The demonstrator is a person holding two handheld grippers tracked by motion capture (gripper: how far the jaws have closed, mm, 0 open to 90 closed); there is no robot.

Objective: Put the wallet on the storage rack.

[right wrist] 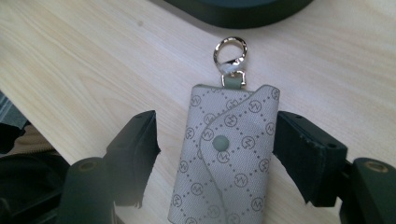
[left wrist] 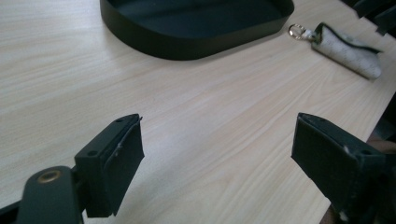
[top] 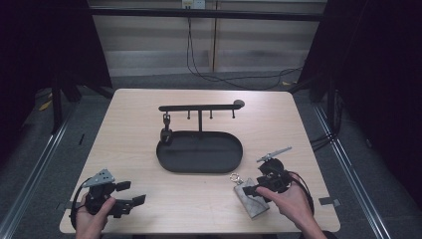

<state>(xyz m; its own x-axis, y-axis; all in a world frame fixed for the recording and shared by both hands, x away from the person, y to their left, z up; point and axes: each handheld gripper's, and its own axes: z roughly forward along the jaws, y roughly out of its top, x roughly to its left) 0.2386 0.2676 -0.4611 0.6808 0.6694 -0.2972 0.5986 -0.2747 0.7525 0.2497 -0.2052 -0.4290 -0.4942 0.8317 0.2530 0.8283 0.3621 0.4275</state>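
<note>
- High view: pale wood-grain table [top: 149, 114], rounded corners. Near its middle, a matte black oval tray [top: 199, 152] with a low rim; a thin post rises from the tray's far edge and carries a slim bar rack [top: 199, 107] with small hooks. A dark keyring piece hangs from the leftmost hook, at the tray's far-left rim.
- High view: grey pouch [top: 253, 198] lies flat, near and to the right of the tray, its ring end toward the tray. Right gripper [top: 255, 191] sits over the pouch's right side. Left gripper [top: 130, 195] is well apart, left of the tray at the near table edge, jaws spread wide with nothing between them.
- Left gripper view: two blocky black jaws with flat rubbery pads stand wide over bare wood. Tray's smooth curved wall ahead; pouch to the tray's right, soft, mottled grey-white, metal ring at its end.
- Right gripper view: pouch is woven fabric, rectangular, with a printed diamond lattice of dots and round logos, a curved flap, a round grey snap and a shiny metal clasp [right wrist: 229, 52] pointing toward the tray. The jaws straddle the pouch: one pad touches its edge, the other stands clear, so no grip yet.
</note>
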